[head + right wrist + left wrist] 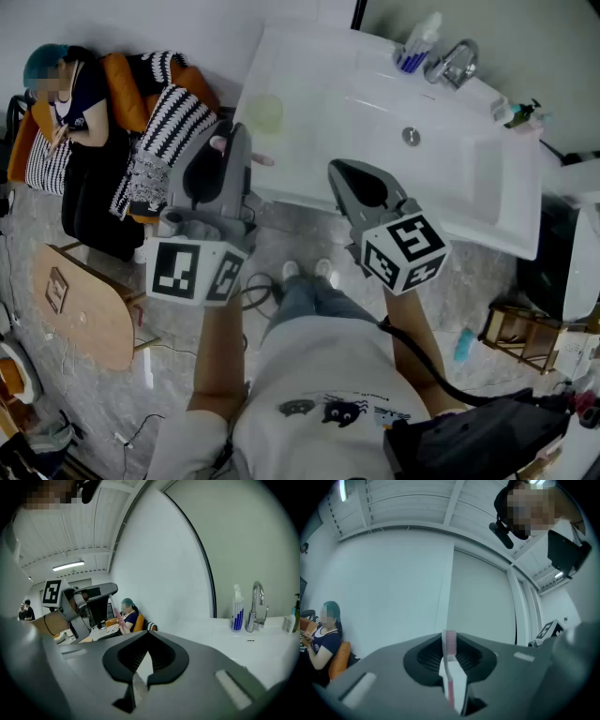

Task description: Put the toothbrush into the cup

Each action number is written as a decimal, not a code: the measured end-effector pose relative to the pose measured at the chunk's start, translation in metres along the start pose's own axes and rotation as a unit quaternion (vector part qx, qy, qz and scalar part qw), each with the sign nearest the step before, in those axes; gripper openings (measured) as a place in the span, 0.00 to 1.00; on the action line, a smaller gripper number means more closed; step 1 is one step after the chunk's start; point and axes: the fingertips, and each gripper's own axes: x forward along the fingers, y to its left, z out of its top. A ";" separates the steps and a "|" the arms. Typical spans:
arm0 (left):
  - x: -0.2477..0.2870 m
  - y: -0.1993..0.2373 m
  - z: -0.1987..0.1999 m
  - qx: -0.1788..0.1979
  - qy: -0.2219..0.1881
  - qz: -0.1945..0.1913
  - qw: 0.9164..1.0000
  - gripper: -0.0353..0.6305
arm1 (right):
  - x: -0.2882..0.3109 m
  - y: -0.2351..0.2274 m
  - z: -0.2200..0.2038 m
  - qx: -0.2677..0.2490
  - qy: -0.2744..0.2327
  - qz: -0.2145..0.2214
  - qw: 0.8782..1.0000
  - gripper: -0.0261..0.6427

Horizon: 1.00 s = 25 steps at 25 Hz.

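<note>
At the front left edge of the white sink (pixel 309 164), the left hand-held gripper (pixel 228 141) has its jaws closed on the toothbrush (pixel 262 161). The pink end of the toothbrush sticks out to the side of the jaws, over the sink's rim. In the left gripper view the hand-held gripper (pixel 449 637) pinches the pink and white toothbrush (pixel 452 677), which stands upright in the middle of the frame with its head at the jaw tips. Beyond it is only a pale wall.

The cup (pixel 265 112), a pale yellowish see-through one, stands on the flat left part of the sink. It is near the toothbrush but apart from it, and the toothbrush is not in it.

The right hand-held gripper (pixel 339 173) hovers beside the left one at the sink's front edge, pointing towards the basin. The right gripper view shows its jaw tips (pixel 146 634) drawn together with nothing between them.

A tap (pixel 452 62) and a bottle (pixel 417 47) with blue stripes stand at the back of the sink, and the drain (pixel 411 136) sits in the basin. A person (pixel 66 94) sits on an orange seat off to the left, next to striped cushions (pixel 173 122).
</note>
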 end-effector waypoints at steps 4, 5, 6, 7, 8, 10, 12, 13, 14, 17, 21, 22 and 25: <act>0.002 0.001 0.000 0.001 -0.002 0.001 1.000 0.13 | 0.000 -0.004 0.000 0.003 0.000 0.000 1.000 0.04; 0.002 0.001 0.001 0.002 -0.002 0.002 1.000 0.13 | 0.000 -0.004 0.000 0.003 0.000 0.001 1.000 0.04; 0.003 0.001 0.001 0.002 -0.002 0.003 1.000 0.13 | 0.000 -0.004 0.001 0.003 0.000 0.002 1.000 0.04; 0.004 0.001 0.002 0.002 -0.003 0.003 1.000 0.13 | 0.000 -0.005 0.001 0.002 -0.001 0.002 1.000 0.04; 0.005 0.001 0.003 0.002 -0.004 0.002 1.000 0.13 | 0.000 -0.006 0.002 0.002 -0.001 0.003 1.000 0.04; 0.006 0.000 0.004 0.003 -0.005 0.003 1.000 0.13 | 0.000 -0.007 0.003 0.002 -0.001 0.003 1.000 0.04; 0.007 0.001 0.004 0.003 -0.005 0.004 1.000 0.13 | 0.000 -0.008 0.003 0.003 -0.001 0.003 1.000 0.04; 0.008 0.001 0.005 0.003 -0.005 0.004 1.000 0.13 | 0.000 -0.009 0.004 0.003 -0.002 0.004 1.000 0.04; 0.008 0.001 0.005 0.004 -0.006 0.005 1.000 0.13 | 0.000 -0.009 0.005 0.003 -0.003 0.004 1.000 0.04; 0.009 0.001 0.005 0.005 -0.007 0.008 1.000 0.13 | 0.000 -0.011 0.007 0.004 -0.011 0.006 1.000 0.04; 0.008 0.004 0.007 0.006 -0.015 0.019 1.000 0.13 | -0.001 -0.011 0.007 0.005 -0.016 0.012 1.000 0.04; 0.007 0.005 0.008 0.006 -0.020 0.023 1.000 0.13 | -0.001 -0.012 0.007 0.003 -0.017 0.015 1.000 0.04; 0.006 0.006 0.010 0.013 -0.042 0.035 0.998 0.13 | -0.003 -0.014 0.006 -0.004 -0.019 0.023 1.000 0.04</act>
